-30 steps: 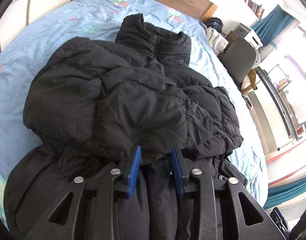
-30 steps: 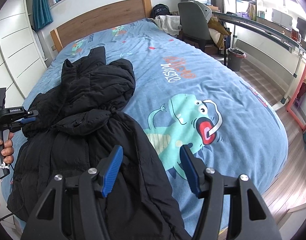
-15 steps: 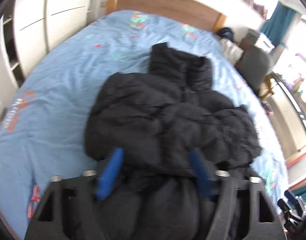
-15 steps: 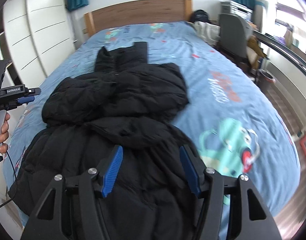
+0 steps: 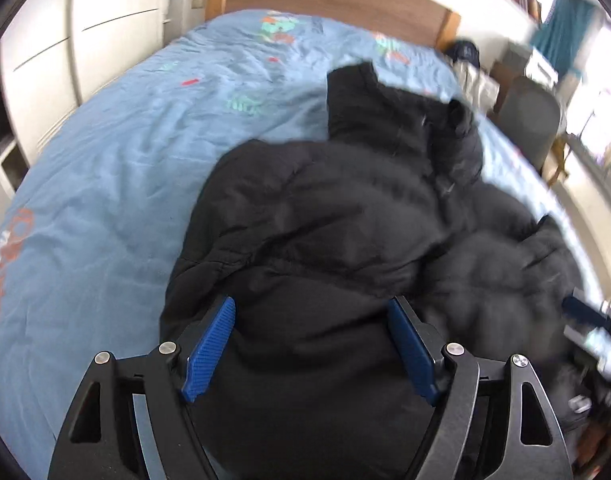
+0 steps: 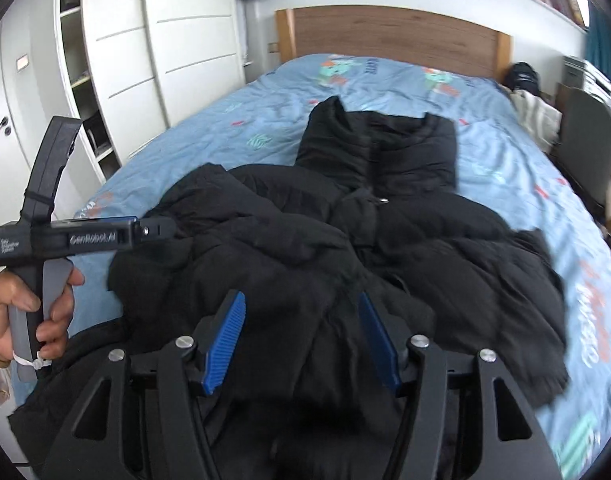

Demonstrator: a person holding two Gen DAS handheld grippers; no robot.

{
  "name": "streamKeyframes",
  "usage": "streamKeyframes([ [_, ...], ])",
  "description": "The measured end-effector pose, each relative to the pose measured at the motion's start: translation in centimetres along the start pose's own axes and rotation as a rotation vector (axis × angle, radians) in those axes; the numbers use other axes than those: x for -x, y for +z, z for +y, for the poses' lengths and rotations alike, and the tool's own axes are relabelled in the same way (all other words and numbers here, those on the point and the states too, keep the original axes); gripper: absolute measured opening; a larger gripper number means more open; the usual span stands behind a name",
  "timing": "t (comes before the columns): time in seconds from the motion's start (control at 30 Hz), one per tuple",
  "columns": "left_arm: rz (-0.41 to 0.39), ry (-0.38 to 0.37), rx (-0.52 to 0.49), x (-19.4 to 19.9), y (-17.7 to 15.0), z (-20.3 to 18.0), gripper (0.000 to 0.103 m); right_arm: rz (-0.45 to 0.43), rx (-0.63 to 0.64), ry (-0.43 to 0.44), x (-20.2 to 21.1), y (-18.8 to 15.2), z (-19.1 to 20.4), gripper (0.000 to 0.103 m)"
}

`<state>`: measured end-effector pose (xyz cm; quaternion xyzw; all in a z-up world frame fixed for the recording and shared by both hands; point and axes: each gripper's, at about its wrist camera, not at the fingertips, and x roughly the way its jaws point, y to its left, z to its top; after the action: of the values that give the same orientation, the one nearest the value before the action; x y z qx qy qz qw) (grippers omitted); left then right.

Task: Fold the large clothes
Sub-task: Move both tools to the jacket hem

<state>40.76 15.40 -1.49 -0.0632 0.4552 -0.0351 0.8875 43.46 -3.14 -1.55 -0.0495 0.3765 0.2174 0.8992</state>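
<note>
A large black puffer jacket (image 5: 345,216) lies on the blue bed (image 5: 105,168), collar toward the headboard, both sleeves folded in across its front. It also shows in the right wrist view (image 6: 345,240). My left gripper (image 5: 311,344) is open and empty, above the jacket's lower part. In the right wrist view it (image 6: 153,232) is held at the jacket's left edge. My right gripper (image 6: 301,344) is open and empty, above the jacket's lower middle.
White wardrobes (image 6: 153,48) stand to the left of the bed. A wooden headboard (image 6: 393,40) is at the far end. A grey chair (image 6: 585,140) and a desk stand on the right. The blue sheet (image 6: 505,152) lies bare around the jacket.
My left gripper opened wide, letting go of the jacket fabric, and drew back and up. My right gripper swung left, from the dinosaur print to over the jacket's middle.
</note>
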Motion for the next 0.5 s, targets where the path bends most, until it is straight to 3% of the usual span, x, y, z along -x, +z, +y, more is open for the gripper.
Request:
streamKeyframes([
  [0.1, 0.065, -0.009, -0.021, -1.7, -0.8, 0.7, 0.081, 0.086, -0.016, 0.001, -2.6, -1.0, -1.8, 0.058],
  [0.27, 0.079, 0.029, -0.048, 1.0, 1.6, 0.7, 0.081, 0.173, -0.068, 0.002, -0.4, -0.7, -5.2, 0.058],
  [0.37, 0.032, -0.004, -0.048, 3.0, 5.6, 0.5, 0.081, 0.163, -0.076, -0.025, 1.3, 1.6, -7.7, 0.058],
  [0.43, 0.022, -0.061, -0.008, 3.5, 9.4, 0.5, 0.081, 0.141, -0.111, -0.021, 2.0, 4.3, -10.4, 0.058],
  [0.5, 0.042, -0.068, -0.003, 2.8, 13.2, 0.3, 0.083, 0.105, -0.140, -0.032, 1.8, 7.5, -13.7, 0.062],
])
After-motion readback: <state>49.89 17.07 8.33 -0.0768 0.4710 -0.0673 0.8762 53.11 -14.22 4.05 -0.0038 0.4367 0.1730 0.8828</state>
